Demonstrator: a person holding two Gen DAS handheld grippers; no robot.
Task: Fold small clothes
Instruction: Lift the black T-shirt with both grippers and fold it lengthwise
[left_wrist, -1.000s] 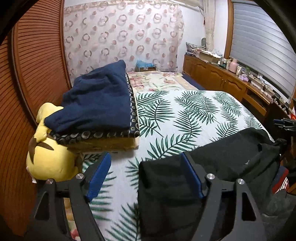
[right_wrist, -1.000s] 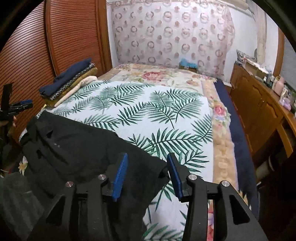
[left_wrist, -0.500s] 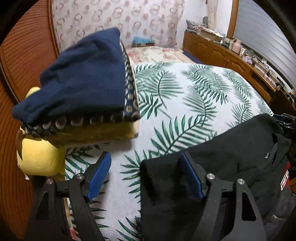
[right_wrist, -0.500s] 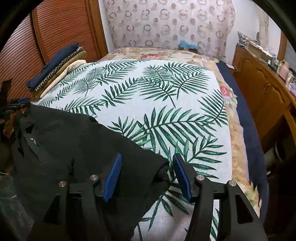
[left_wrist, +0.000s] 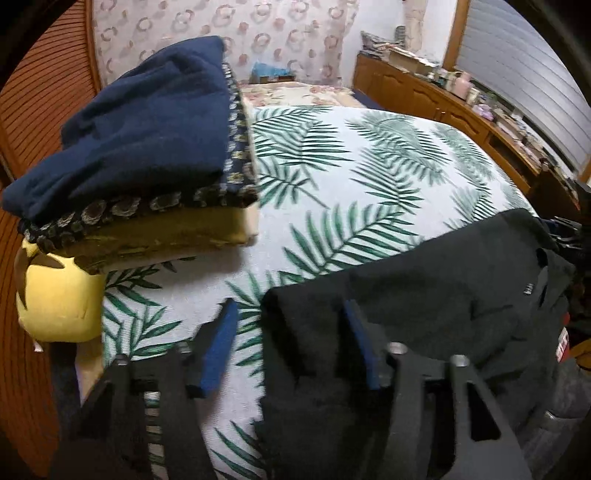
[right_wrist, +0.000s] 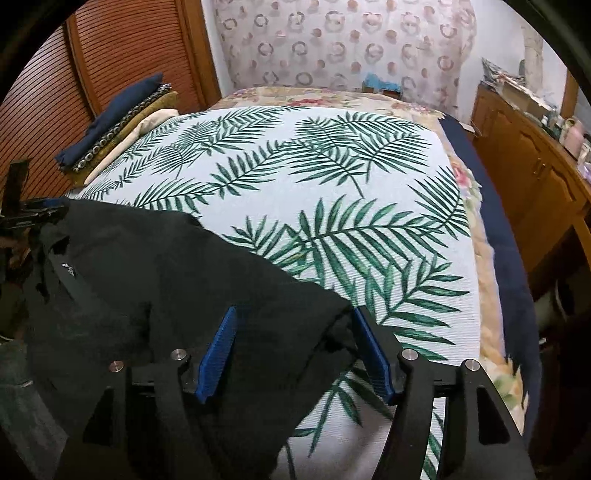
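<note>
Item: black garment (right_wrist: 155, 280), both tongs spread.
My left tongs (left_wrist: 290, 341) straddle one corner, my right tongs (right_wrist: 295, 350) the other; garment lies on the bed's (right_wrist: 314, 177) near edge, folded stack (left_wrist: 136, 147) beyond.

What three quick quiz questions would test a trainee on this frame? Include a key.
1. True or false: both grippers, left and right, stand open, each astride an edge of the black garment.
2. Multiple choice: the top item of the folded stack is (a) yellow, (b) navy, (c) white.
3. Fill in: the yellow plush sits at the bed's edge, below the ____.

Key:
1. True; the fingers are spread, with cloth between them.
2. b
3. stack
</note>
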